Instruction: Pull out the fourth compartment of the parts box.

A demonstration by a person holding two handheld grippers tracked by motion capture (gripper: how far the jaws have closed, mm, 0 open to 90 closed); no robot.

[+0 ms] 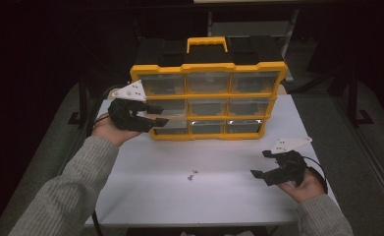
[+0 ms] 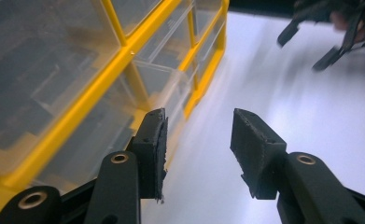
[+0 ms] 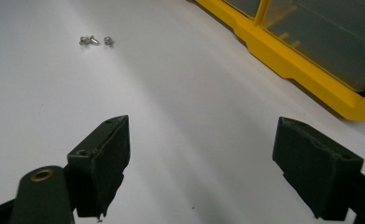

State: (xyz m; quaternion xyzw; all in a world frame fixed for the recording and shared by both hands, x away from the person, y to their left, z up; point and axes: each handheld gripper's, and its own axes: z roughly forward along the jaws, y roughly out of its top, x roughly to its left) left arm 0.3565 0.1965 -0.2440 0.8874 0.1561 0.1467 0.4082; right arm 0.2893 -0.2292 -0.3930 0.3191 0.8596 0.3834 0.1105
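Nearest us, we hold the right gripper (image 1: 264, 176) low over the white table (image 1: 145, 196), jaws spread wide and empty. Small screws (image 1: 193, 174) lie mid-table. Farther off, our left gripper (image 1: 159, 118), jaws parted around nothing, sits beside the yellow organizer's (image 1: 208, 68) bottom-left drawer (image 1: 172, 128).

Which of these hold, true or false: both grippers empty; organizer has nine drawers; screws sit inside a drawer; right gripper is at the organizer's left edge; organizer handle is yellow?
1. Both grippers are empty. True: the left gripper and right gripper stand open with nothing between the jaws.
2. The yellow drawer organizer shows nine drawers. True, three rows of three.
3. The screws sit inside a drawer. False: they lie loose on the white table.
4. The right gripper is at the organizer's left edge. False: the left gripper is there.
5. The handle is yellow. True.
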